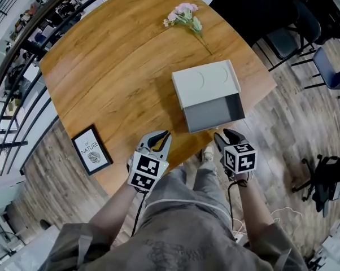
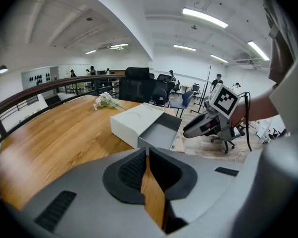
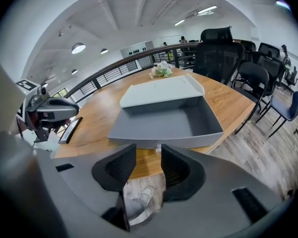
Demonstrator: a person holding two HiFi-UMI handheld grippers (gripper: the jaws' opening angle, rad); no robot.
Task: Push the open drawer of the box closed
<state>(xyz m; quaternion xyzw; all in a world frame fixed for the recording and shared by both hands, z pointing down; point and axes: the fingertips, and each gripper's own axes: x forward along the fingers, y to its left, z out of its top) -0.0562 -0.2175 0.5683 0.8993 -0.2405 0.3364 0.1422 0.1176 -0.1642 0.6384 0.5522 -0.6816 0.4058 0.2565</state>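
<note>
A white box [image 1: 206, 82] lies on the wooden desk [image 1: 113, 66], close to its near edge and toward the right end of that edge. Its grey drawer [image 1: 212, 113] is pulled out about as far as the white sleeve is deep. The mouth faces the near edge and the person. Sleeve and drawer together make one long shape whose long axis runs from the far edge to the near edge, slightly skewed to the desk's edge. The drawer's front wall reaches the near edge, and its right front corner seems to stand just over it.

The left gripper [image 1: 163, 135] hangs at the near edge, left of the drawer and apart from it, and points down toward the wood. Its fingers [image 2: 131, 170] are together at the tips, with only a thin slit lower down and nothing between them. The right gripper [image 1: 225, 134] hangs just in front of the drawer's front wall, not touching it. Its fingers [image 3: 117, 170] stand apart with nothing between them; the desk's edge and the floor [image 3: 268, 148] show through the gap.

A sprig of pink flowers [image 1: 184, 14] lies near the far edge, beyond the box. A small framed print [image 1: 92, 149] lies at the near left edge.
</note>
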